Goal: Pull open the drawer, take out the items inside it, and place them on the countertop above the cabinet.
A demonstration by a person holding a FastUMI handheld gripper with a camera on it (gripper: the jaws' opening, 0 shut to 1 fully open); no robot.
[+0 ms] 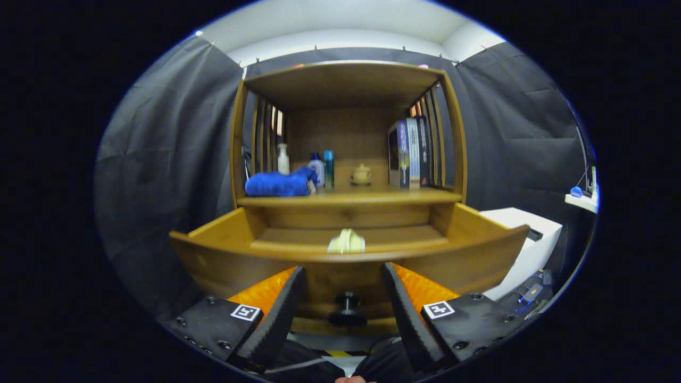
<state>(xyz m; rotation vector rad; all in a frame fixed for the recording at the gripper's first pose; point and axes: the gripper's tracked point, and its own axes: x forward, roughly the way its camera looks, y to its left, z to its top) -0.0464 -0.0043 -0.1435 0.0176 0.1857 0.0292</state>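
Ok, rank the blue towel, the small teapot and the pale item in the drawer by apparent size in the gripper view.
1. blue towel
2. pale item, though it sits nearer the camera in the drawer
3. teapot
The gripper is open.

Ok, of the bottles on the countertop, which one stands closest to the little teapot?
The teal bottle, rightmost of the three. The white bottle with a blue cap and the pale bottle stand farther left, by the blue towel. The gripper hangs open.

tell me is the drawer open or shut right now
Open. The drawer is pulled out from the cabinet, and a pale item lies inside. Its knob sits between the fingers of the open gripper, untouched.
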